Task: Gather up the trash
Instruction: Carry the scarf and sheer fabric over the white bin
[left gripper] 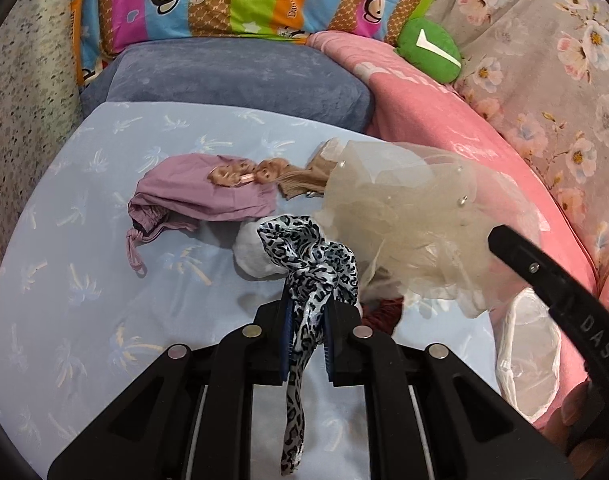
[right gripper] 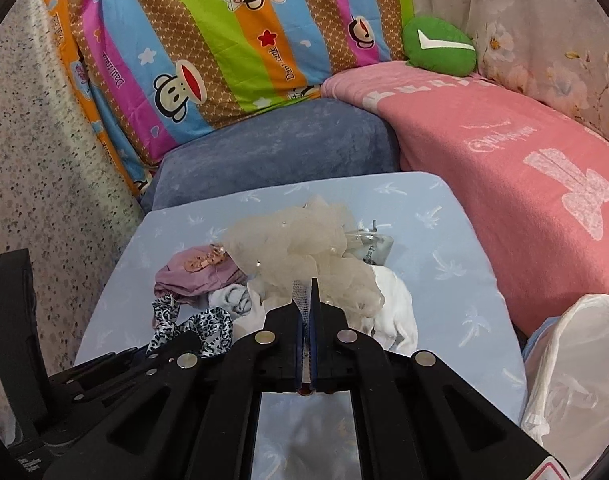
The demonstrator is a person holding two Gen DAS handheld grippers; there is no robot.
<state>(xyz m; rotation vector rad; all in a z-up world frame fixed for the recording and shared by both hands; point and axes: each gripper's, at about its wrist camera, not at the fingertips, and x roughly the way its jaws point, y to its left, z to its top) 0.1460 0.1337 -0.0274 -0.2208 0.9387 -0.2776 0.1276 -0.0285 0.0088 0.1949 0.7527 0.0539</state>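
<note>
A leopard-print ribbon (left gripper: 304, 320) is clamped in the left hand-held gripper (left gripper: 307, 334), cream tulle (right gripper: 304, 252) in the right hand-held gripper (right gripper: 307, 320); nothing is seen bagged yet in the white bag (right gripper: 576, 360) at lower right.

Dark red item (left gripper: 382, 312) mostly hidden behind leopard-print ribbon (left gripper: 316, 256); white plastic bag (right gripper: 576, 364) cut off by frame edge.

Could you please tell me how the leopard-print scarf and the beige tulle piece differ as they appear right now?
The leopard-print scarf is narrow, glossy and black-and-white spotted; the beige tulle piece is sheer, puffy and plain, with small beads. The scarf is clamped in the left gripper; the tulle is pinched by the right gripper. Both are soft fabric gathered over the blue sheet.
</note>
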